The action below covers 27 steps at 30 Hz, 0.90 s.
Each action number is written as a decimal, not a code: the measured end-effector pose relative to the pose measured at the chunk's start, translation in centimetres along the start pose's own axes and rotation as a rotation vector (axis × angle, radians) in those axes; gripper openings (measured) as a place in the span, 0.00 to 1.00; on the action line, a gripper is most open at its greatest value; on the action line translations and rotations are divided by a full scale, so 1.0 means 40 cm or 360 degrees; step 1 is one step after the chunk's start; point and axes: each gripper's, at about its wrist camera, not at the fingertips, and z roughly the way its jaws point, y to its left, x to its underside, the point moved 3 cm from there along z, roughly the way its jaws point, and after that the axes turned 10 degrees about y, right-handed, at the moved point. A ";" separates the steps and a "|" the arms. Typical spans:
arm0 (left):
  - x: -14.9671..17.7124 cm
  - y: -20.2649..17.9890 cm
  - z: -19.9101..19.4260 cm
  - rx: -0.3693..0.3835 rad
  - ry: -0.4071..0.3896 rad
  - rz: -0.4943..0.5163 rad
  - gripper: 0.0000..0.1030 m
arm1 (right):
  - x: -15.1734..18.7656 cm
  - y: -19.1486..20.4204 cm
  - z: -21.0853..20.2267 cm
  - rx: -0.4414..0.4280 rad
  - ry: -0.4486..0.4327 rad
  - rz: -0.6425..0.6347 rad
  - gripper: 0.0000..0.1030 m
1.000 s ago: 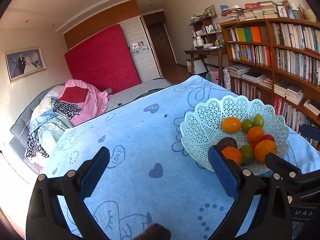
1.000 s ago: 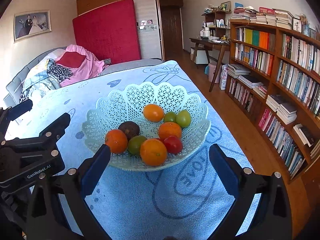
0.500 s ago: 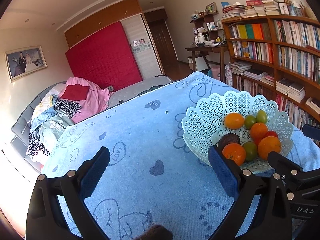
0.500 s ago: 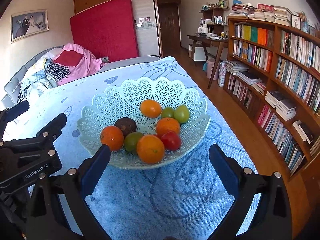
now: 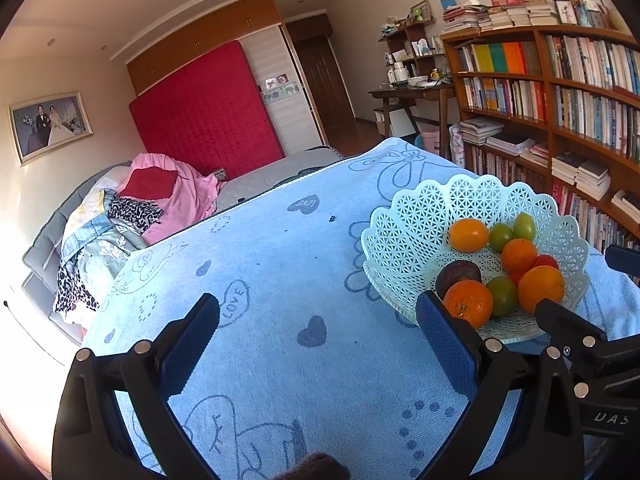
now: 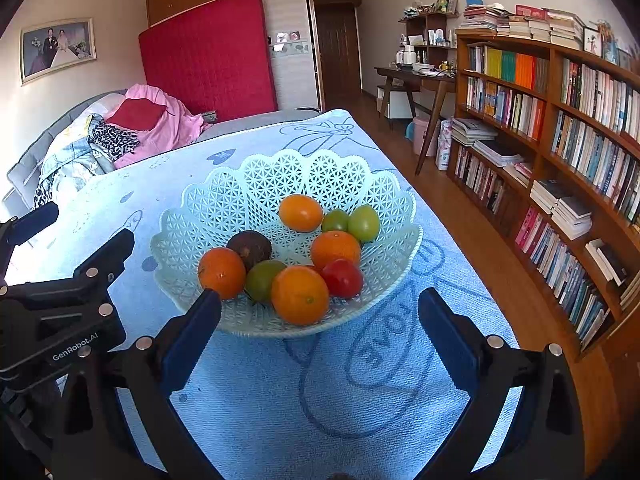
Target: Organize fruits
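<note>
A pale green lattice basket (image 6: 328,172) (image 5: 404,240) stands on the blue towel-covered table (image 6: 320,380) (image 5: 280,280). It holds several fruits: oranges (image 6: 300,294) (image 5: 468,303), green fruits (image 6: 363,223), a red tomato (image 6: 342,278) and a dark brown fruit (image 6: 250,247) (image 5: 458,274). My right gripper (image 6: 319,336) is open, just in front of the basket's near rim, nothing between its fingers. My left gripper (image 5: 318,334) is open over the bare towel, left of the basket; its right finger (image 5: 444,340) is close to the basket's edge. In the right wrist view, the left gripper (image 6: 72,300) shows at the left.
A tall bookshelf (image 6: 560,140) runs along the right past the table edge. A wooden desk (image 6: 416,80) stands at the back. A sofa piled with clothes (image 5: 120,216) and a red mattress (image 5: 204,112) lie beyond the table's far side.
Both views show the basket a little lower and nearer in frame than a second ago; the grippers have drifted slightly. Both stay open and the fruits have not moved.
</note>
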 end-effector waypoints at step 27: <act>0.006 -0.003 0.001 0.0025 -0.0003 0.0014 0.95 | 0.006 0.002 0.004 0.0003 0.0006 -0.0005 0.97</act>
